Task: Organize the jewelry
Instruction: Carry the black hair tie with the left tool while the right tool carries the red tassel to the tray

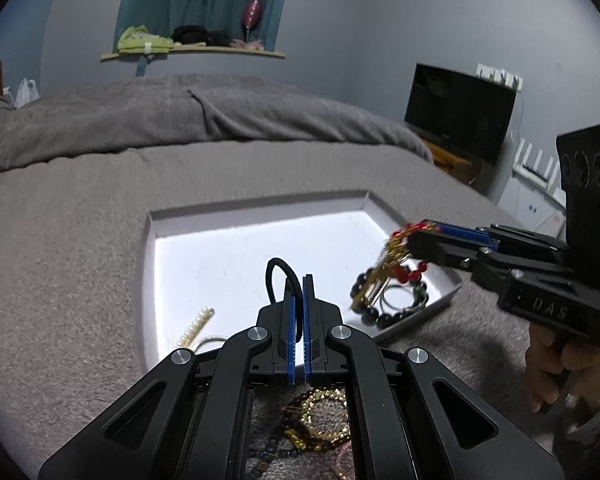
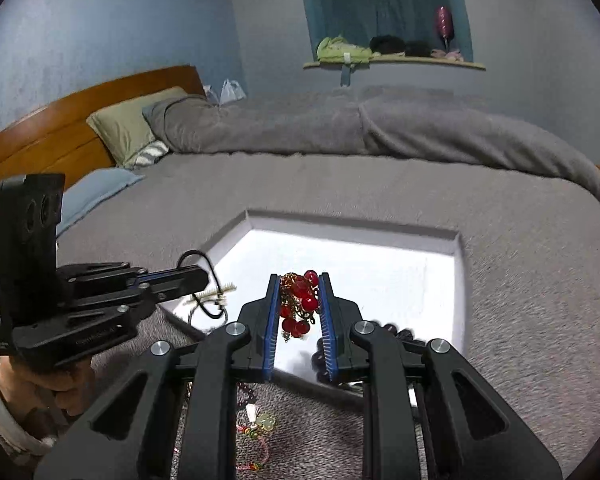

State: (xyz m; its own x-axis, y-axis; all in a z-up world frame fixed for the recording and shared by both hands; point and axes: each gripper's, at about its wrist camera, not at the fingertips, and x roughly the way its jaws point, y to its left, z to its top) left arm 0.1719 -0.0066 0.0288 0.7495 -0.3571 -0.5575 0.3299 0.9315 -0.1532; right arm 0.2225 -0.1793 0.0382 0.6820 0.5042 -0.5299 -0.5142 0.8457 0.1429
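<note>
On my far left, on the grey bed blanket (image 1: 80,240), the white tray (image 1: 260,216) lies with a gold comb-like hairpiece (image 1: 198,326) at its near left corner. My left gripper (image 1: 299,280) hangs over the tray's near edge, its fingers (image 1: 289,308) pressed nearly together on a black elastic cord loop (image 1: 274,276) that arches up above the tips. Below that gripper, loose jewelry sits on the blanket: a gold beaded bracelet (image 1: 324,412) among darker bead strands. Further right, a black beaded bracelet (image 1: 384,312) rests in the tray's near right corner. Above it my right gripper (image 2: 300,280) holds its fingers (image 2: 272,316) narrowly apart, clamped on a red bead and gold chain necklace (image 2: 300,300) that dangles over the tray. A hand (image 1: 556,364) grips the right handle at the far right.
</note>
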